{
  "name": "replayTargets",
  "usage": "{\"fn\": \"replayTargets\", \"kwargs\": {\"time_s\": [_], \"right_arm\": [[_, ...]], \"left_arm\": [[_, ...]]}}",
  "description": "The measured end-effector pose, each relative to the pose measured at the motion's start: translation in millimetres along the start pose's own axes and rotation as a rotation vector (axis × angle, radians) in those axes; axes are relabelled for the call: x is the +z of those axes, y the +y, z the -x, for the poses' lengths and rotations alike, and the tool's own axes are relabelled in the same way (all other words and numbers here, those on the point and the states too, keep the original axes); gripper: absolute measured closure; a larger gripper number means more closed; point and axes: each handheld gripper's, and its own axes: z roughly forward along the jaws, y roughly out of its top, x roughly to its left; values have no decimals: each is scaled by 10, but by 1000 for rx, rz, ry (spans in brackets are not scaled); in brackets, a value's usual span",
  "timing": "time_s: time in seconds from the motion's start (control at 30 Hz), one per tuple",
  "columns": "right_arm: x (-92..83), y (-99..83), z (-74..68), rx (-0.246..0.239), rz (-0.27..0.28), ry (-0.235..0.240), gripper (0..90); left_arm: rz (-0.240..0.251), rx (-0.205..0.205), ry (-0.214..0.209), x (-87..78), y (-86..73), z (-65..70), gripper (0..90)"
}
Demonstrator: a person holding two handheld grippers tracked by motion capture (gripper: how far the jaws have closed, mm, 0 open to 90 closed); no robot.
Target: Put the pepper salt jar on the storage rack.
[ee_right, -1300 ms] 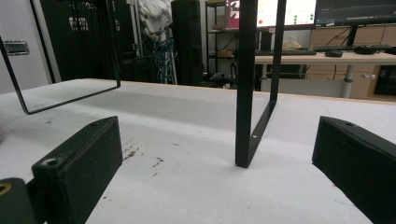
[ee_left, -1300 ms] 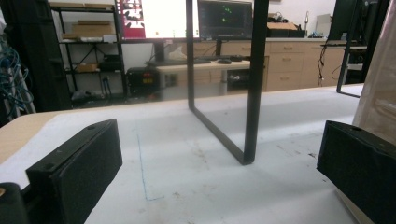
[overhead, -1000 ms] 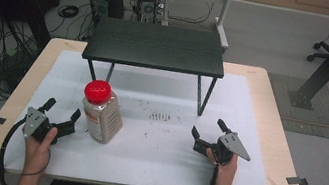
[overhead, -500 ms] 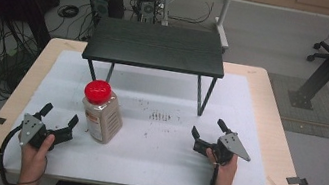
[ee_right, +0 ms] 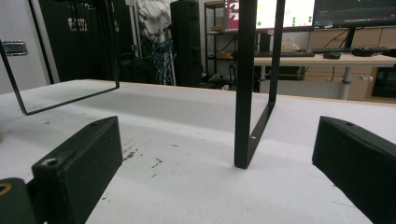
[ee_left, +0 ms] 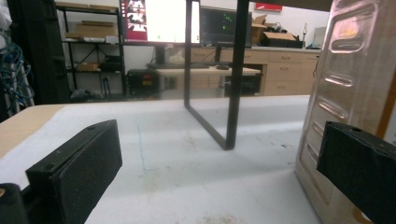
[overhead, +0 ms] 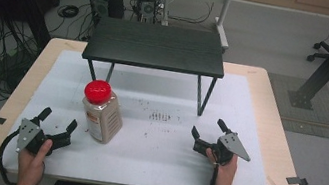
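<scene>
Little of the work appeared done: the jar (overhead: 101, 113) stood upright and untouched on the white mat (overhead: 156, 162) of the desk (overhead: 271, 110), left of the frame's centre in the high view, in front of the small black shelf (overhead: 156, 45) and not on it. The left gripper (overhead: 57, 124), at the lower left of that view, lay just beside the jar with its jaws spread wide and nothing between them; in the left gripper view the jar (ee_left: 348, 93) rose along the right edge, close behind the right-hand jaw, so it was not yet centred in the gap. The right gripper (overhead: 208, 128), at the lower right of the high view and well apart from the jar, also had its jaws spread and empty, and its own view looked toward a thin black leg of the shelf (ee_right: 254, 84) near the middle of the frame. What was left, as far as could be judged, was the whole grasp: lining the open jaws up around the jar, closing on it, and then moving it wherever it was meant to go. The jar itself was a clear plastic container with a rounded red lid (overhead: 98, 90), filled nearly to the top with a pale tan content, and it carried a label whose print was too small to read. Its side showed moulded ribs in the close view, which would likely give the jaws some purchase.
</scene>
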Motion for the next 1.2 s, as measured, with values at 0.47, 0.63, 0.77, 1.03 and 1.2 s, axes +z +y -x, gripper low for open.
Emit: {"fn": "replayTargets", "kwargs": {"time_s": [0.47,0.63,0.77,1.03,1.2], "right_arm": [[4,2,4,1,-4,5,14],[7,3,4,-4,-7,7,14],[8,4,4,-3,-8,9,14],[10,5,5,-2,-12,16,14],[10,5,6,-1,-12,17,14]], "left_arm": [[8,-6,-25,-105,0,51,2],[19,-38,-38,-156,-1,51,2],[12,-41,-28,-175,1,74,2],[7,-51,-78,-227,8,109,2],[26,-55,-97,-261,137,170,2]]}}
